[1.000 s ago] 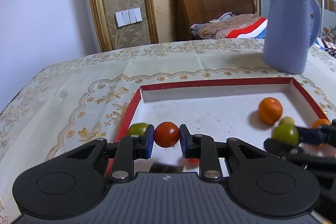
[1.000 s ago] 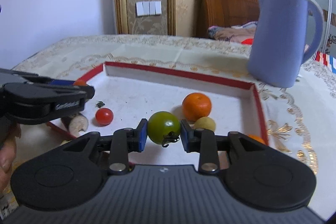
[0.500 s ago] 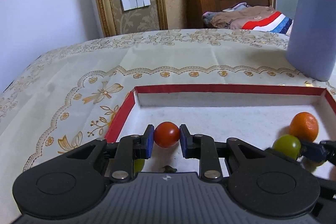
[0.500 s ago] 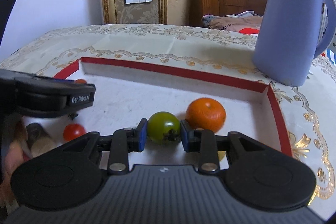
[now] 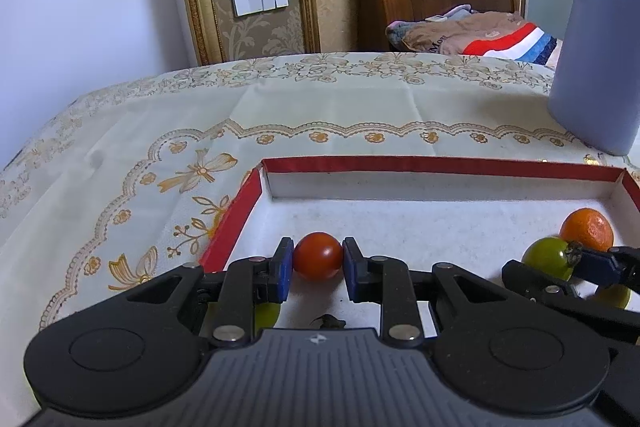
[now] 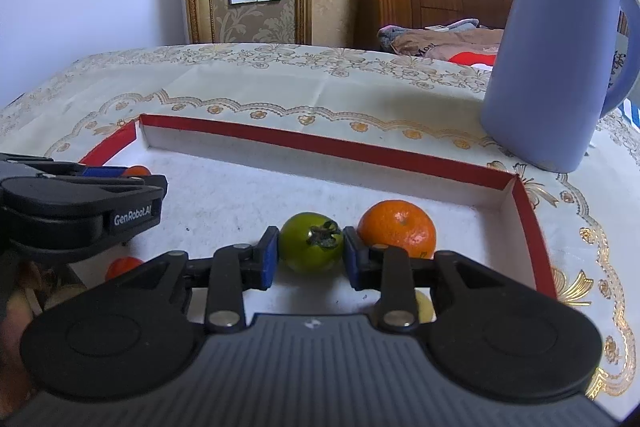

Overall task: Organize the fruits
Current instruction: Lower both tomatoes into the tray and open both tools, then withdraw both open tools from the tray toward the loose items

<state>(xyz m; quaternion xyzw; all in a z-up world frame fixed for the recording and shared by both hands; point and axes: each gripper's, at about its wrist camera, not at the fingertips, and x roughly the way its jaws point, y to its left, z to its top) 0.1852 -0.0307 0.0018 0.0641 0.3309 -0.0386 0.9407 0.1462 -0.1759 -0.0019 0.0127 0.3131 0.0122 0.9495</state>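
My left gripper (image 5: 316,263) is shut on a red tomato (image 5: 318,255), low over the left part of the red-rimmed white tray (image 5: 440,165). My right gripper (image 6: 310,255) is shut on a green tomato (image 6: 310,242), low in the tray's right part, just left of an orange (image 6: 398,229). In the left wrist view the green tomato (image 5: 548,257) and orange (image 5: 586,229) show at the right. A second red tomato (image 6: 122,265) lies under the left gripper body (image 6: 80,211). Yellowish-green fruits peek from beneath the grippers, one in the left wrist view (image 5: 266,313) and one in the right wrist view (image 6: 424,305).
A blue pitcher (image 6: 556,63) stands on the tablecloth (image 5: 160,147) just beyond the tray's right far corner. A loose tomato stem (image 5: 328,321) lies on the tray floor. A bed with folded blankets (image 5: 468,35) is behind the table.
Both grippers have moved forward and lower into the tray, each still holding its tomato. The green tomato now sits close beside the orange.
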